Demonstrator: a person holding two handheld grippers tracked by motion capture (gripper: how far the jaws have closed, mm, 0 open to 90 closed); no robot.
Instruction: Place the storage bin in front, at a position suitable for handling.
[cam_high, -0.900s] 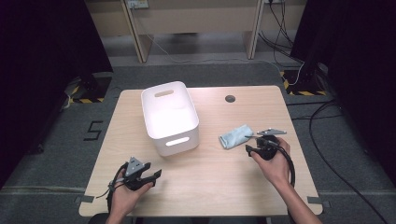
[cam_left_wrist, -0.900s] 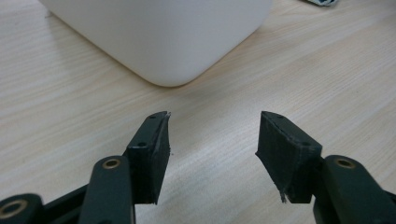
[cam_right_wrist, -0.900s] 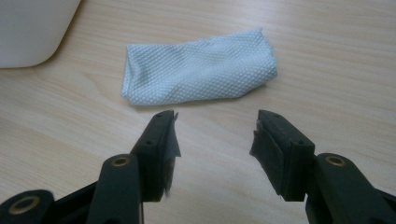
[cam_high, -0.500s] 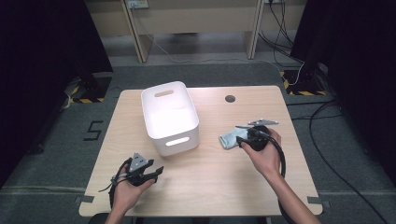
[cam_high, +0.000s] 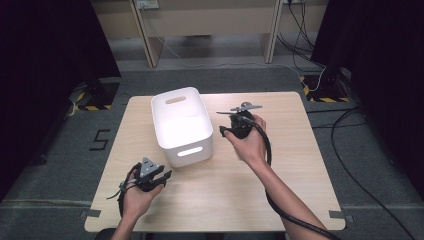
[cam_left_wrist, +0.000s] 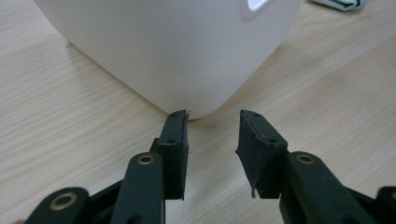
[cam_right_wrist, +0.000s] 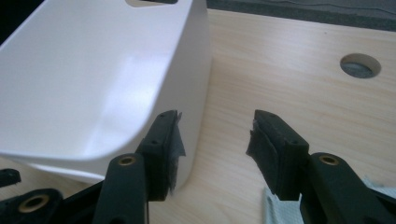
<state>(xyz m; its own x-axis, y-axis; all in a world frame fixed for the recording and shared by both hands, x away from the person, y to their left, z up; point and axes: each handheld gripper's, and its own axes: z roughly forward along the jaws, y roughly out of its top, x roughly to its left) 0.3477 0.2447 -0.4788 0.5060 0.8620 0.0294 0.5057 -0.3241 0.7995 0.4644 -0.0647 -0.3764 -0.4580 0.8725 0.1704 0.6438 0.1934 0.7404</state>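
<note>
Pale wood grain is seen across the table (cam_high: 280, 185), on which everything rests. At the near left, the left gripper (cam_high: 161, 178) is held low by the person's left hand (cam_high: 135, 192), just above the tabletop and short of the bin's near end. In the left gripper view its jaws are seen parted to a moderate gap with nothing between them, and they are aimed at the rounded lower corner of the white plastic bin (cam_left_wrist: 177, 46), which stands just ahead of the tips. The bin (cam_high: 181, 125) is placed left of the table's centre, upright, with a slot handle cut into each end wall. Just beside the bin's right wall, the right gripper (cam_high: 227, 122) is held raised by the right hand (cam_high: 250, 142). In the right gripper view its jaws are seen spread apart and empty, the bin's wall (cam_right_wrist: 93, 88) being close to the left jaw. A round hole (cam_right_wrist: 360, 65) is seen in the tabletop beyond, and a pale blue-grey cloth (cam_right_wrist: 280, 207) is glimpsed under the right jaw.
</note>
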